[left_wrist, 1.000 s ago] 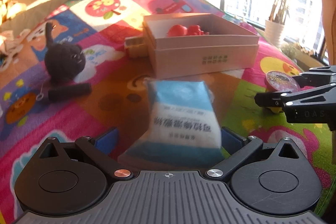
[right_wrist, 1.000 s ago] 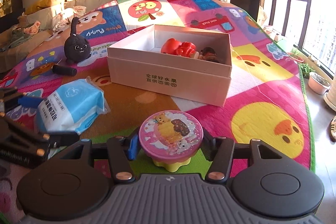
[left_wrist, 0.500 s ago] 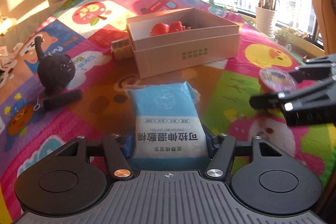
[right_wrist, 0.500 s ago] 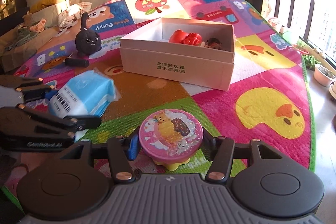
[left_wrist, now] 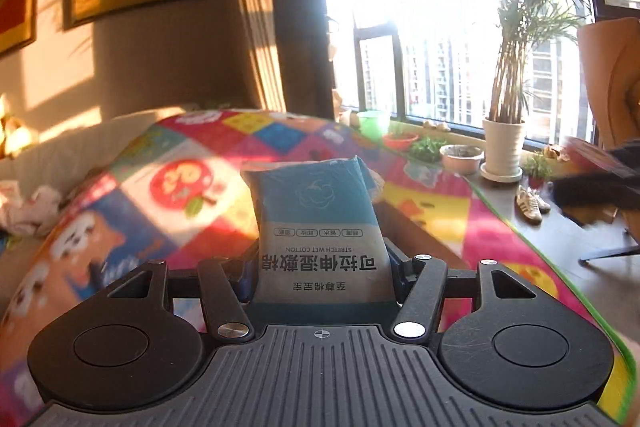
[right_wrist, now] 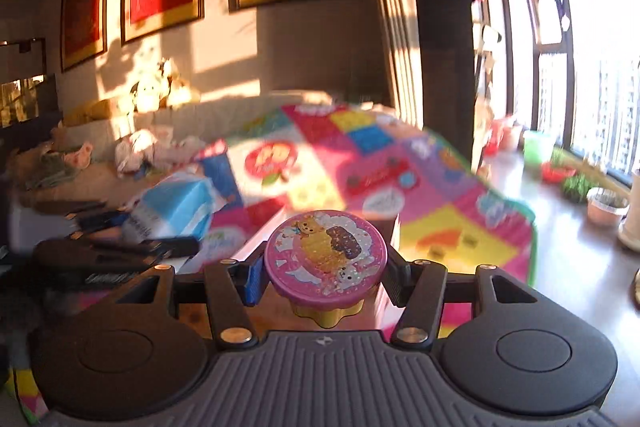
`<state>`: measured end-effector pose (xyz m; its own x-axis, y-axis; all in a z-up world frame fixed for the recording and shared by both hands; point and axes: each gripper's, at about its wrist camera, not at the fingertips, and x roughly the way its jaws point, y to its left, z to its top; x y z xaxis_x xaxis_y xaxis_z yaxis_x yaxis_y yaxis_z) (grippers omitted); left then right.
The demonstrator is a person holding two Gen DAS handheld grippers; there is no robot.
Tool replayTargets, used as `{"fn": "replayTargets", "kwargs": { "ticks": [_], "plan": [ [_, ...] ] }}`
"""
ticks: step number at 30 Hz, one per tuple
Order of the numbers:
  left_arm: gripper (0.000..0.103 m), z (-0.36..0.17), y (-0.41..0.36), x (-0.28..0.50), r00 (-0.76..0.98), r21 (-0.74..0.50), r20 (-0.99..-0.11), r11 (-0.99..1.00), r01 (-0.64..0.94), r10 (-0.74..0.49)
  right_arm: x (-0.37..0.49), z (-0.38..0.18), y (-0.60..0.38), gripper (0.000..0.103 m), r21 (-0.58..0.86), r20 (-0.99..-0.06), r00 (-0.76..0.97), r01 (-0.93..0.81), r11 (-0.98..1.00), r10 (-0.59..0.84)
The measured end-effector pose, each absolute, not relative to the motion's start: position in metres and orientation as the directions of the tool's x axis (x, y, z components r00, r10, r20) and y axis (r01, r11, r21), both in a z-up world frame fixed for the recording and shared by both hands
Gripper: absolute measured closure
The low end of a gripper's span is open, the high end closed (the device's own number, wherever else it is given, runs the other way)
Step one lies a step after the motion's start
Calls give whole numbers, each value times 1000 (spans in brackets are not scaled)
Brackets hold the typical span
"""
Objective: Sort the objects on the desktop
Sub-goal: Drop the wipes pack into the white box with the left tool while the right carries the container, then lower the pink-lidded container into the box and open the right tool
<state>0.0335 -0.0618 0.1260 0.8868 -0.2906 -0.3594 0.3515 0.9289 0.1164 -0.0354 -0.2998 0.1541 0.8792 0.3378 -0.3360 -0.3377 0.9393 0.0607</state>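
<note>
A: What does the left gripper (left_wrist: 320, 269) hold?

B: Its jaws are clamped on the blue cotton pack (left_wrist: 318, 223), which stands up between them, above the colourful play mat (left_wrist: 180, 187).

A: And to the right?

B: The right gripper (right_wrist: 325, 277) is clamped on the pink round tin (right_wrist: 326, 258), held between its blue pads (right_wrist: 253, 277). The pack is to its left, blurred.

Ahead of the left gripper (left_wrist: 320, 267), its held cotton-pad pack (left_wrist: 320, 223) blocked twelve o'clock. Open air lay over the play mat (left_wrist: 168, 195) at ten; the blurred right gripper (left_wrist: 596, 183) crowded three o'clock.
</note>
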Motion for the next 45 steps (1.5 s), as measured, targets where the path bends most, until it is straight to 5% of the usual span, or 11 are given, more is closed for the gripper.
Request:
{"fn": "replayTargets", "kwargs": {
  "ticks": [9,17,30,39,43,45],
  "plan": [
    [31,80,-95,154,830,73,-496,940,334,-257,7,131,-295,47,38,-405,860,-323,946,310],
    [7,47,-59,97,806,31,-516,934,355,-290,47,109,-296,47,47,-465,837,-302,952,288],
    [6,44,-2,41,832,-59,-494,964,259,-253,170,92,-254,45,70,-573,779,-263,962,255],
    [5,17,28,29,795,-164,-549,966,199,-257,194,81,-207,47,280,-648,628,-330,901,431],
    [3,23,36,20,811,-159,-528,967,197,-252,198,72,-173,53,121,-682,654,-340,933,327],
    [3,24,43,18,818,-160,-522,970,183,-241,194,74,-162,64,-44,-676,706,-321,946,208]
  ]
}}
